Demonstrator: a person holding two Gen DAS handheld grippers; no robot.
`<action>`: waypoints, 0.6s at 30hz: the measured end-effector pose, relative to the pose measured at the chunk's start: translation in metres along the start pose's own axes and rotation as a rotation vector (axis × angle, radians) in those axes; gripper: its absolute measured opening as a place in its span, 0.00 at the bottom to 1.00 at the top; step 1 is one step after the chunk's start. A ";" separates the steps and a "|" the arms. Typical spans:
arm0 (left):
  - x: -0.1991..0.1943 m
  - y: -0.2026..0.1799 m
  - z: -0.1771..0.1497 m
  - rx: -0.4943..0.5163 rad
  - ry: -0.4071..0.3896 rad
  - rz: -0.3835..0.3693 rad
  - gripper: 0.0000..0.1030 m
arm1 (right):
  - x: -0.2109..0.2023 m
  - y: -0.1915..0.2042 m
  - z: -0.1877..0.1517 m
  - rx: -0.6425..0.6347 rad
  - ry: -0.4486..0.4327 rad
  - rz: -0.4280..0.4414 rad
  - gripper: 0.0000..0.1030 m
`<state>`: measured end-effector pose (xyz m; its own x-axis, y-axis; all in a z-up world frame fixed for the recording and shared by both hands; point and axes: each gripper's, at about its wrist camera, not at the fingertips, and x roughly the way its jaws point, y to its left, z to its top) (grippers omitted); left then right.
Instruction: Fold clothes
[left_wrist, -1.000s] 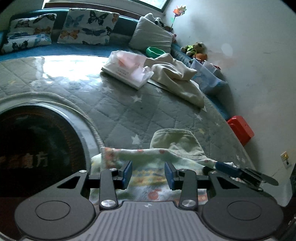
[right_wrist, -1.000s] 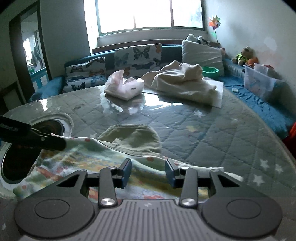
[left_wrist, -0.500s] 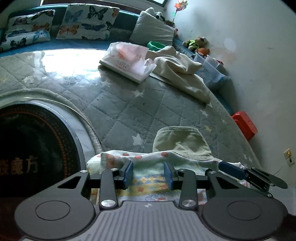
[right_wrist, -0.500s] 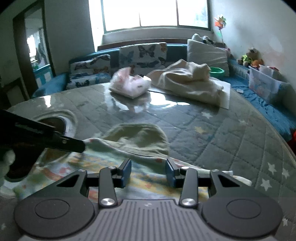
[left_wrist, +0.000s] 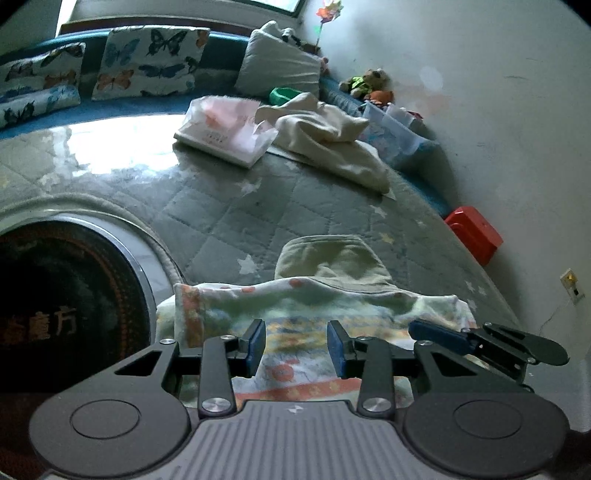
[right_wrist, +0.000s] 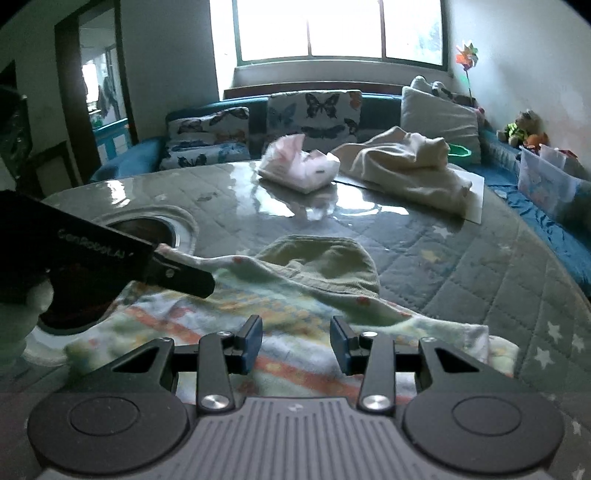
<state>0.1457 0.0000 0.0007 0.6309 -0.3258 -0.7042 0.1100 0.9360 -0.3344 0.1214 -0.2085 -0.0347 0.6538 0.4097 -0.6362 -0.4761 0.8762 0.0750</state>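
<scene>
L gripper (left_wrist: 296, 347) & R gripper (right_wrist: 296, 344): jaws spread, nothing between the pads, both poised just above the patterned garment (left_wrist: 314, 317). Garment lies rumpled on quilted table cover (left_wrist: 229, 218), its olive hood (right_wrist: 325, 258) toward table centre, beside round recess (left_wrist: 55, 295).

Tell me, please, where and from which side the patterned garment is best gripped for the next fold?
Probably by its raised far hem, coming in from the near side. That edge of the patterned garment stands ruffled above the quilted table, so open jaws could slide around it; the flat middle offers nothing to pinch. Left gripper and right gripper already face it.
</scene>
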 end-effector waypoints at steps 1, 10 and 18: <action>-0.004 -0.002 -0.002 0.012 -0.003 -0.002 0.38 | -0.004 0.002 -0.003 -0.003 -0.001 0.006 0.39; -0.009 -0.022 -0.041 0.128 0.033 0.014 0.38 | -0.023 0.010 -0.028 -0.004 -0.002 0.018 0.39; -0.025 -0.028 -0.066 0.180 0.012 0.026 0.38 | -0.055 0.017 -0.042 -0.039 -0.040 0.010 0.39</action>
<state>0.0760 -0.0265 -0.0138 0.6258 -0.3018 -0.7192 0.2303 0.9525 -0.1993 0.0531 -0.2269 -0.0306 0.6716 0.4290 -0.6040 -0.5048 0.8617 0.0508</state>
